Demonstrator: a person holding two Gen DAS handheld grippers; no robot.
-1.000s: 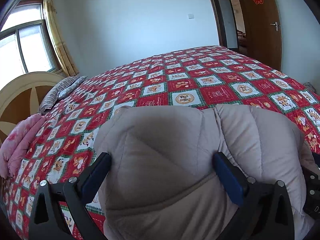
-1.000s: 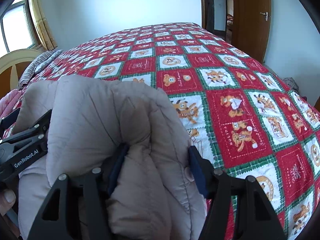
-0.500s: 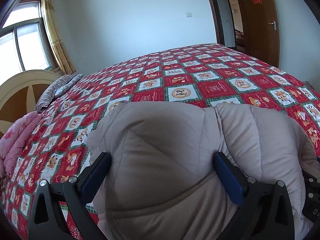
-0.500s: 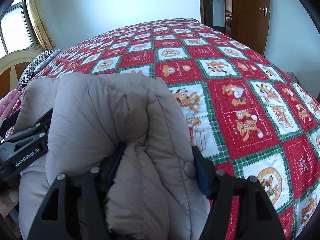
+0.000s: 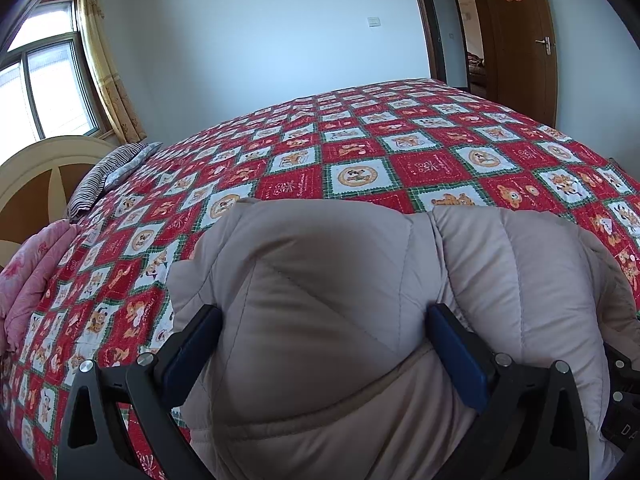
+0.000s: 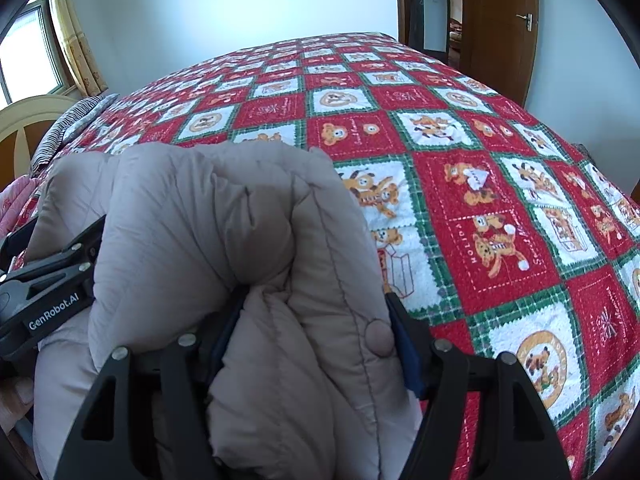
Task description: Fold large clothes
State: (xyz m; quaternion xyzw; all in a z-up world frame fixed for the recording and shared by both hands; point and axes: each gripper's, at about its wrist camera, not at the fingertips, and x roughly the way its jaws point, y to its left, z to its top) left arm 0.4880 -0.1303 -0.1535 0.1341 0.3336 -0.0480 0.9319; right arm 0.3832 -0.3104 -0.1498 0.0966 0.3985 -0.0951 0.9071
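A puffy beige quilted jacket [image 5: 328, 280], bundled up, is held over the red patchwork bedspread [image 5: 360, 152]. My left gripper [image 5: 324, 332] is shut on the bundle's left part, which bulges between and over the blue pads [image 5: 456, 356]. In the right wrist view my right gripper [image 6: 316, 320] is shut on a thick fold of the same jacket [image 6: 192, 216], by a covered snap button [image 6: 378, 338]. The left gripper's black body [image 6: 52, 280] shows at the left of that view, pressed against the jacket. Both sets of fingertips are buried in the fabric.
The bed fills the room ahead. At its left end are a striped pillow [image 5: 108, 168], a pink blanket [image 5: 28, 272] and a cream and brown headboard [image 5: 36, 168]. A window with a yellow curtain [image 5: 104, 64] is at the left. A brown door [image 5: 516, 40] stands at the far right.
Both grippers keep their hold on the jacket. The views have tipped up only slightly and the bundle sits almost as before.
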